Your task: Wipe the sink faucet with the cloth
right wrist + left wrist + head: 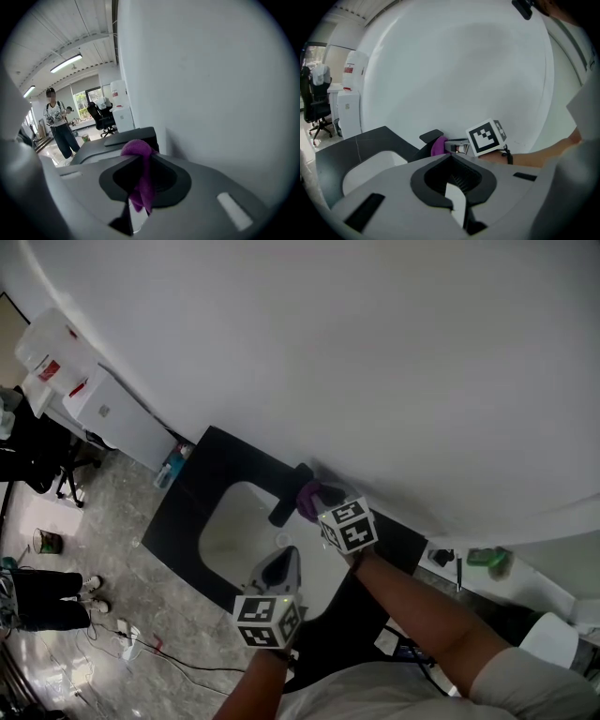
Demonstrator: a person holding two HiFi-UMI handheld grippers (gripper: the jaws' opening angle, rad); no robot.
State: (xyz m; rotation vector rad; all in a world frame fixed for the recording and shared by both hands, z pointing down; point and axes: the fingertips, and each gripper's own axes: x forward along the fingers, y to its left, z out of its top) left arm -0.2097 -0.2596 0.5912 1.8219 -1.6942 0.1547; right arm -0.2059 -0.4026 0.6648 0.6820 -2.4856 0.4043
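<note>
My right gripper (317, 499) has its jaws closed tight on a purple cloth (139, 174). A fold of the cloth bulges above the jaw tips and the rest hangs down between them. In the head view the cloth (307, 501) lies against the upper part of the black faucet (287, 495), on the side nearest the white wall (375, 352). The faucet stands at the back edge of a white sink (234, 531) sunk into a black worktop (183, 512).

My left gripper (287, 557) hovers over the near part of the sink, well apart from the faucet. Its jaws are pressed together with nothing between them. From its own view it points towards the faucet (431, 137), with the cloth (438, 146) and the right gripper's marker cube (487, 137) just beyond.

Past the worktop, the right gripper view shows a person (59, 125) standing on a glossy floor beside a black office chair (100, 117). White cabinets (112, 409) line the wall further along.
</note>
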